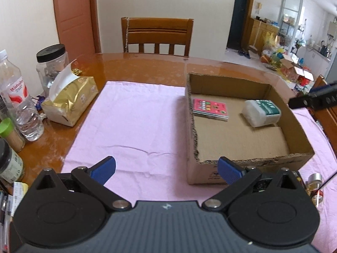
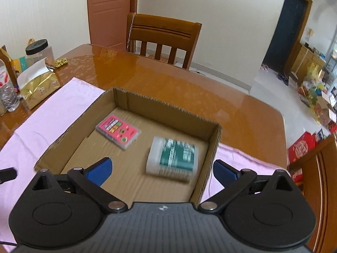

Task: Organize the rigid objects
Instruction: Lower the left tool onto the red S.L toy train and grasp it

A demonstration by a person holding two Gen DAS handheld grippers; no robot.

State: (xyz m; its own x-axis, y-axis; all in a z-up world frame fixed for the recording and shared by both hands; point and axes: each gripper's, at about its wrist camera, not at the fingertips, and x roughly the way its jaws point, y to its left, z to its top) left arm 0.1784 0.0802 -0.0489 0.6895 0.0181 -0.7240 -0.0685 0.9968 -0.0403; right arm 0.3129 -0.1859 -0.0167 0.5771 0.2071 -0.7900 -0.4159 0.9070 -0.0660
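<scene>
We are holding the left gripper [image 1: 166,168] above the pink cloth [image 1: 134,122] that is covering the near part of the counter [image 1: 134,67], and its jaws are standing wide with nothing between them. We are holding the right gripper [image 2: 161,169] over the near side of the cardboard box [image 2: 168,113], and its jaws are also standing wide and are not gripping anything. The box is sitting on the cloth toward the right edge of the counter. Inside it, a pink flat case [image 2: 118,133] is lying near the far left corner of the box, and a white bottle with a green label [image 2: 173,158] is lying on its side near the right wall, apart from the case and looking blurred. Along the left edge of the counter, a gold tissue pack [image 1: 71,101], a clear water bottle [image 1: 19,99] and a jar with a black lid [image 1: 51,63] are standing outside the box.
</scene>
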